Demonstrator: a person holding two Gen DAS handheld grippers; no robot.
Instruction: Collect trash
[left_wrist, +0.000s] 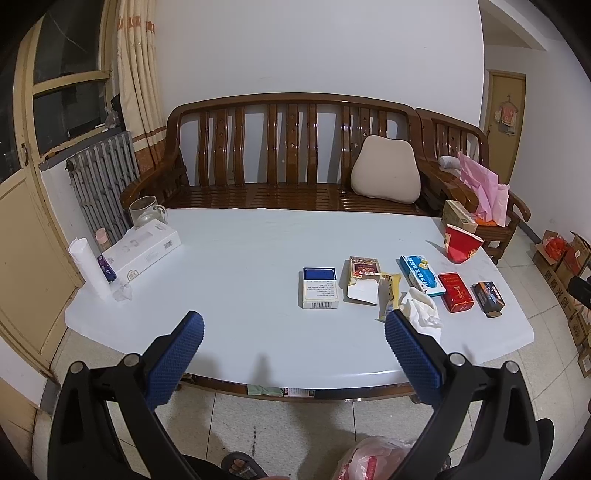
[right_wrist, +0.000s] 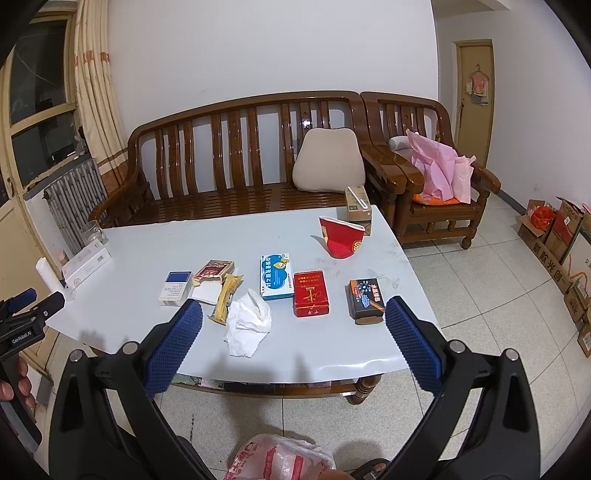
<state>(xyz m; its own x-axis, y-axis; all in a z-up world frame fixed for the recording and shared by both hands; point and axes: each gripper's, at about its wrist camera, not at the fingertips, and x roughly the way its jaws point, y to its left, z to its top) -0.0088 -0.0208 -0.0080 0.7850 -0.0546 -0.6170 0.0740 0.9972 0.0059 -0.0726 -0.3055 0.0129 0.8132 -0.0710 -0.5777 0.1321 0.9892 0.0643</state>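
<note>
We hold two claws, both wide open and empty, above the near edge of the pale blue counter (right_wrist: 155, 240): left claw (left_wrist: 294, 325), right claw (right_wrist: 294, 314).

Counted on the counter: five small cartons in a row – one blue-and-white carton (right_wrist: 176, 288), one torn-open brown printed carton (right_wrist: 211, 277), one white-and-blue medicine box (right_wrist: 276, 275), one red cigarette pack (right_wrist: 311, 293), one black box with orange print (right_wrist: 365, 299). Plus one yellow snack wrapper (right_wrist: 226, 297), one crumpled white tissue (right_wrist: 246, 322), one crushed red paper cup (right_wrist: 342, 237), one green-and-beige drink carton (right_wrist: 357, 206) at the far right corner.

The tissue lies between the right claw's fingers in its view, just ahead; red pack and black box sit ahead toward the right finger. In the left view the tissue is just beside the right fingertip; the blue-and-white carton is ahead, between the fingers.

One pink-and-white plastic bag (right_wrist: 277, 461) sits low below the claws, near the floor.

Far left corner: one white box (left_wrist: 142, 251), one glass mug (left_wrist: 146, 210), one white paper roll (left_wrist: 88, 266).
</note>
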